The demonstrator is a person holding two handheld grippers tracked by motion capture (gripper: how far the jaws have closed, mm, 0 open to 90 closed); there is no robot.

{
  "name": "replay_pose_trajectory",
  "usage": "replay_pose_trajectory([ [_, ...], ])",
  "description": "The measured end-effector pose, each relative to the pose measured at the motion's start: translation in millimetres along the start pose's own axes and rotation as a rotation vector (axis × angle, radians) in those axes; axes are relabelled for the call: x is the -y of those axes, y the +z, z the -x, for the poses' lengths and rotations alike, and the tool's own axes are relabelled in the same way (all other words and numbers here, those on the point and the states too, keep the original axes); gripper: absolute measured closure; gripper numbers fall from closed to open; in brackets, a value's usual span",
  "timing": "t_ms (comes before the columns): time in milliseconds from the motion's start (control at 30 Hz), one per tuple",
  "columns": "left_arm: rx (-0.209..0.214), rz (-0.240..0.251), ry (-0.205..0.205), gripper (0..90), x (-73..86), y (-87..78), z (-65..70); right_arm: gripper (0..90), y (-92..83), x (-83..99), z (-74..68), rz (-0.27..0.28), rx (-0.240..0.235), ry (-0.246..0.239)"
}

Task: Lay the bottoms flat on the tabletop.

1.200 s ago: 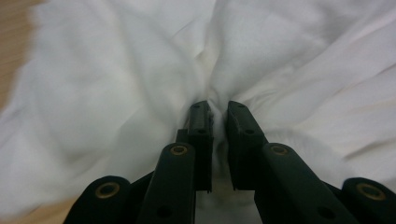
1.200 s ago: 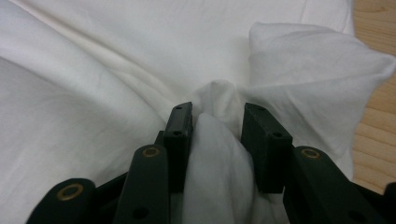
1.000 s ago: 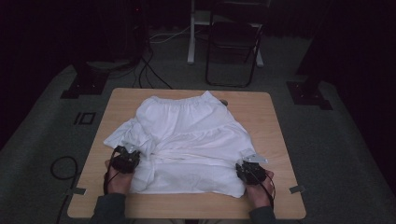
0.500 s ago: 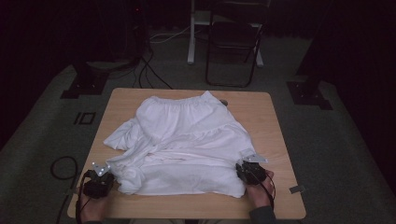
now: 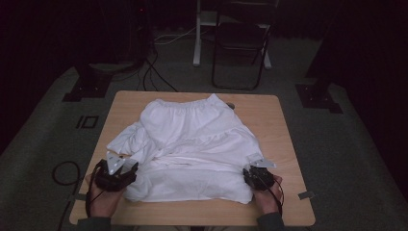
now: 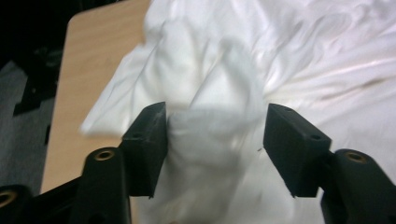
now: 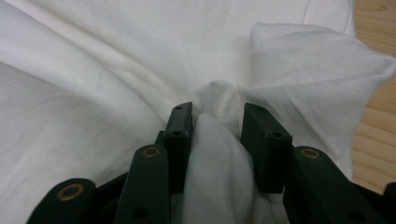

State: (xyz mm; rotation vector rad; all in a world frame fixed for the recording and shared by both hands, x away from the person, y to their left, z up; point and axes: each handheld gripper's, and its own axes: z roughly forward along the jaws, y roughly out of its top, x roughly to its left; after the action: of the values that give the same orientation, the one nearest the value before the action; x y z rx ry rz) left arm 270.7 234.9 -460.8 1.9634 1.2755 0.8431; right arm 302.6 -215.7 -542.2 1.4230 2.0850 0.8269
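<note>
A white garment point(image 5: 192, 139) with an elastic waistband lies spread and rumpled on the wooden table point(image 5: 269, 120). My left gripper point(image 5: 126, 169) is at its near left corner. In the left gripper view the jaws point(image 6: 215, 135) stand apart, having just been opening; a blurred fold of the garment point(image 6: 280, 56) lies loose between them. My right gripper point(image 5: 252, 175) is at the near right corner. In the right gripper view it point(image 7: 217, 116) is shut on a bunched fold of the garment point(image 7: 93, 70).
Bare table wood point(image 6: 88, 56) shows left of the cloth and at the right point(image 7: 378, 121). Beyond the table stand a black folding chair point(image 5: 240, 43) and a white post point(image 5: 197, 33). Cables point(image 5: 62, 173) lie on the carpet at the left, and dark stand bases point(image 5: 89, 86) flank the table.
My left gripper drew back toward the near left edge, then rose and came slightly inward as its jaws opened off the cloth. The right gripper has kept still.
</note>
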Motion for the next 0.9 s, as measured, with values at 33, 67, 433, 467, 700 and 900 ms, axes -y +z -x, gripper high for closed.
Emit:
replay_pose_trajectory([
  [33, -0.002, -0.010, 0.005, 37.6, -5.6, 8.6, 2.1, 63.8, 0.0, 0.0, 0.1, 0.000, -0.001, 0.000],
  [67, 0.003, -0.023, 0.006, 37.2, -11.6, 21.0, 4.8, 63.7, 0.1, 0.0, 0.2, 0.000, -0.001, -0.001],
  [433, -0.055, -0.210, -0.018, 83.4, 4.2, 79.5, 1.6, 63.8, 0.0, 0.6, 1.1, 0.004, -0.007, -0.003],
  [467, -0.064, -0.206, -0.026, 84.4, 9.2, 74.6, -2.2, 63.8, -0.1, 0.6, 1.1, 0.004, -0.006, -0.004],
  [700, -0.124, -0.222, -0.140, 85.2, 52.8, 35.0, -36.4, 63.9, -0.2, 0.5, 1.0, 0.002, -0.006, -0.007],
  [900, -0.177, -0.282, -0.218, 85.4, 90.6, 8.0, -55.8, 64.1, -0.2, 0.1, 1.3, -0.001, -0.006, -0.011],
])
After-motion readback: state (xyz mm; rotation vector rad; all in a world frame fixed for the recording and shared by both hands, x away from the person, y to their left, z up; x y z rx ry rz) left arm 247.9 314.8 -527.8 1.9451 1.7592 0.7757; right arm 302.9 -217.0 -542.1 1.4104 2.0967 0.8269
